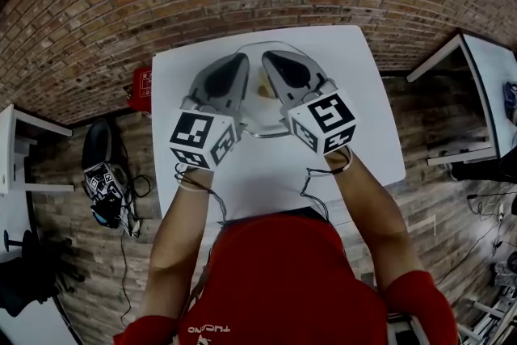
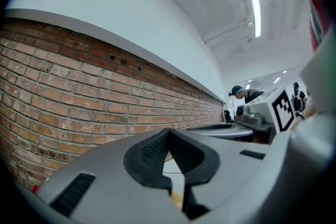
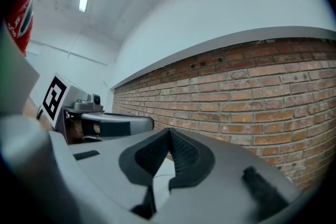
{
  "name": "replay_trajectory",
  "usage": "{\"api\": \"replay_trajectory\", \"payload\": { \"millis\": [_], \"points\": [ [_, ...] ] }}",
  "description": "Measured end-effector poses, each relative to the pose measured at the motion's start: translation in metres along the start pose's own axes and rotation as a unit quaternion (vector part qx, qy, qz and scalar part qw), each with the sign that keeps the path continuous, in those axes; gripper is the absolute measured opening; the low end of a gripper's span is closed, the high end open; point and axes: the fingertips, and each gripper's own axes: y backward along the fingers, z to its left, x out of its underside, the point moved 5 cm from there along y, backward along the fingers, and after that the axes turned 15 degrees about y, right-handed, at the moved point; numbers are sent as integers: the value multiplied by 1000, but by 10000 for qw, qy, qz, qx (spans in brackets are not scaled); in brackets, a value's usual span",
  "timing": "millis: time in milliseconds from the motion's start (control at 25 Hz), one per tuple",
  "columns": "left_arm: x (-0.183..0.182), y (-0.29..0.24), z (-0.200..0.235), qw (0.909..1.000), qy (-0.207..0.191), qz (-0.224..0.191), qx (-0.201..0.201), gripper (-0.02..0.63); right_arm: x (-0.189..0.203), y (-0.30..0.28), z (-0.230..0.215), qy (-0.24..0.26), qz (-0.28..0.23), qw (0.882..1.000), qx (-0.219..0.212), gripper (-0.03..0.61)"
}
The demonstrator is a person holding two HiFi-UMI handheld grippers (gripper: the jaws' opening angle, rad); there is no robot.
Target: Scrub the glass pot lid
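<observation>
The glass pot lid [image 1: 260,111] lies on the white table [image 1: 355,133], its rim showing in front of and behind the grippers. A small yellowish patch [image 1: 263,85] shows at its middle. My left gripper [image 1: 241,59] and right gripper [image 1: 270,57] hover side by side over the lid, tips pointing away from me and nearly touching each other. Both are shut with nothing between their pads. In the left gripper view the left gripper [image 2: 169,131] has its ribbed pads meeting at the tip. The right gripper [image 3: 169,131] looks the same in its own view. Much of the lid is hidden under them.
A brick wall [image 2: 79,81] stands beyond the table's far edge. A red object [image 1: 143,86] and black gear with cables [image 1: 103,174] lie on the floor to the left. Other white tables stand at the right [image 1: 485,69] and far left [image 1: 8,149].
</observation>
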Motion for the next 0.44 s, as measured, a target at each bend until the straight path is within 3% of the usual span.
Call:
{"api": "replay_trajectory", "payload": {
  "millis": [440],
  "points": [
    [4, 4, -2, 9999, 109, 8, 82, 17, 1, 7, 3, 11, 105, 9999, 72, 29]
  ]
}}
